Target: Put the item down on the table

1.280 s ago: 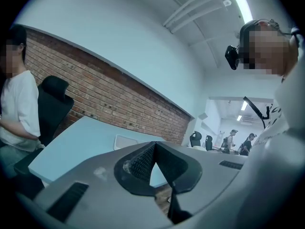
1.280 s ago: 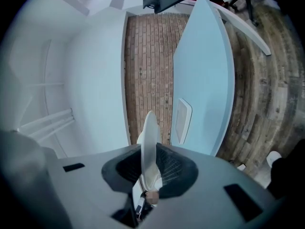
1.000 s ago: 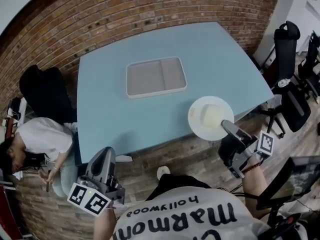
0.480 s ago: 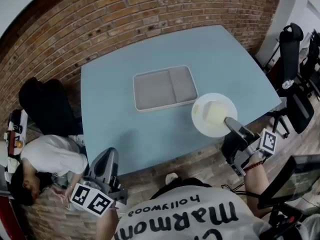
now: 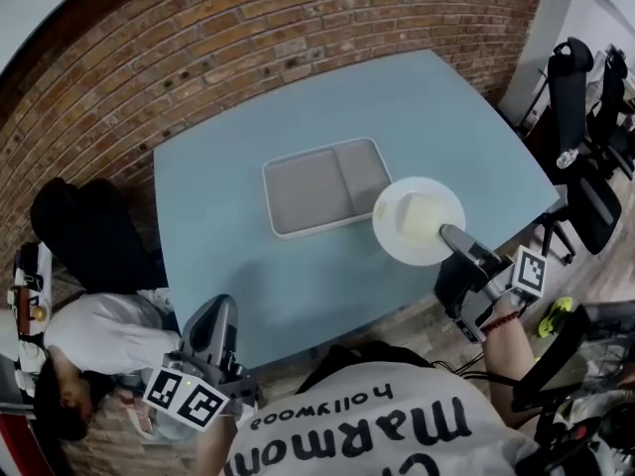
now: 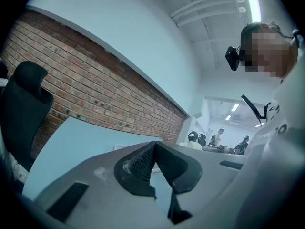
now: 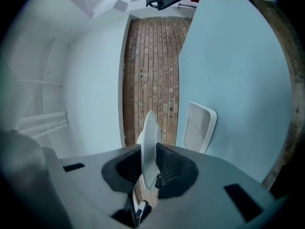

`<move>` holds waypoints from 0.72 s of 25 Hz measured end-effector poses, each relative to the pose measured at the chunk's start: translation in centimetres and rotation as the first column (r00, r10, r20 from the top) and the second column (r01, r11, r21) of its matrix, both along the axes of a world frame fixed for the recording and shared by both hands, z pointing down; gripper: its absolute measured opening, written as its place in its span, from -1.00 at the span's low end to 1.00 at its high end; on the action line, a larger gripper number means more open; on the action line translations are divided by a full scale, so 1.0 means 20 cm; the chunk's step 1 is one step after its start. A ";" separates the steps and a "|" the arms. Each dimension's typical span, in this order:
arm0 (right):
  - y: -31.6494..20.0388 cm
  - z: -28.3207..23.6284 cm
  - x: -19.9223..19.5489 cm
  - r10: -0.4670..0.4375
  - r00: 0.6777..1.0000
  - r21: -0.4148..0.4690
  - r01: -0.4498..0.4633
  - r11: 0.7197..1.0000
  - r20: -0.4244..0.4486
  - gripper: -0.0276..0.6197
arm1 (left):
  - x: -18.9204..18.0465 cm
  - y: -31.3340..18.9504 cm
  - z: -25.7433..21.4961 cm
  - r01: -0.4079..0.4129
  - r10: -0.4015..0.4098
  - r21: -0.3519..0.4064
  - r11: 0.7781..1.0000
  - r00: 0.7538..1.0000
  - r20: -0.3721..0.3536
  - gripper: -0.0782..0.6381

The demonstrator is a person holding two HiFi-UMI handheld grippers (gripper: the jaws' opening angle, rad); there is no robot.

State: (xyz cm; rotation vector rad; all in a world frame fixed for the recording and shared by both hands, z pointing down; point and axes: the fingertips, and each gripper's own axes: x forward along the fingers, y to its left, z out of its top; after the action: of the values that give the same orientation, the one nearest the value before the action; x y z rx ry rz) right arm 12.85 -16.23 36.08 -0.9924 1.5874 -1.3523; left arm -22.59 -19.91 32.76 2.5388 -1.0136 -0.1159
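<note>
Above one table, right gripper pinches one plate; one tray nearby.

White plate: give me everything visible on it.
The white plate is round, shallow and plain, glossy like ceramic or plastic, with a creamier middle. The right gripper is shut on its near rim, holding it level over the right side of the blue table, its far edge by the grey tray. Whether it touches the table cannot be told.
</note>
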 end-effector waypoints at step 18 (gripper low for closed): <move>-0.37 0.05 0.14 -0.180 0.984 -0.040 0.179 0.983 -0.012 -0.72 | 0.09 -0.02 0.02 0.182 -0.182 -0.026 0.983 0.983 -0.006 -0.76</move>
State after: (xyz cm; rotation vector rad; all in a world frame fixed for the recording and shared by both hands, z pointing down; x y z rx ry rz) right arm 15.60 -23.54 37.02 -0.9019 1.7016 -1.5055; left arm -20.77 -20.38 33.07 2.4164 -1.2347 -0.1641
